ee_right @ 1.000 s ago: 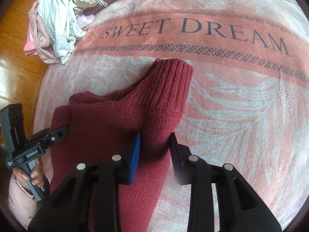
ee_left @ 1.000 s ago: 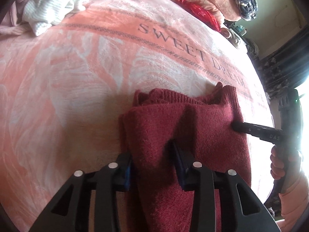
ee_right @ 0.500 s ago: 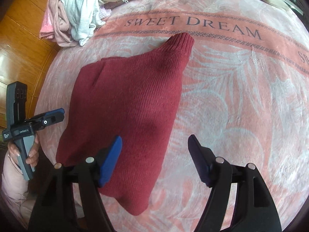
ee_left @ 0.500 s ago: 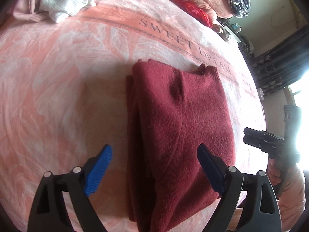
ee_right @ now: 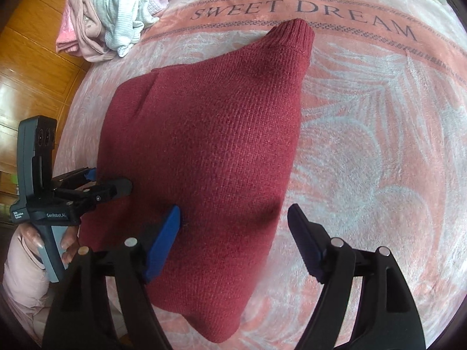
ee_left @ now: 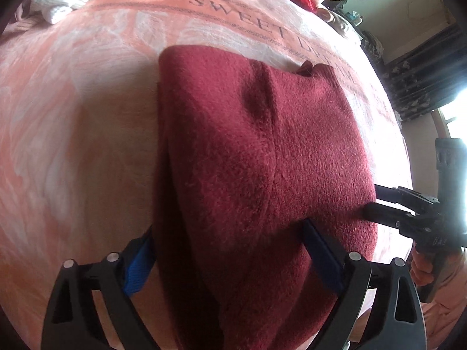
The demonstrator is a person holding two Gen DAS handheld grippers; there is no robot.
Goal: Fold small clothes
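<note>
"SWEET DREAM" on the pink blanket (ee_right: 364, 122); "GenRobot.AI" on the left hand-held gripper (ee_right: 108, 185).

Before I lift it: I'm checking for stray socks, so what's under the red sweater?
The red sweater lies on the pink blanket; blanket shows all around it. Anything beneath its folded layers is covered.

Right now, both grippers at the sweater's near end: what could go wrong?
1. The left gripper is open astride several stacked layers of the sweater; closing may catch only some, so the fold could slide apart.
2. The right gripper is open over the sweater's right edge with one finger above the blanket; it might pinch blanket too.
3. The ribbed cuff sticks out at the far end and may flop loose on the next fold.
</note>
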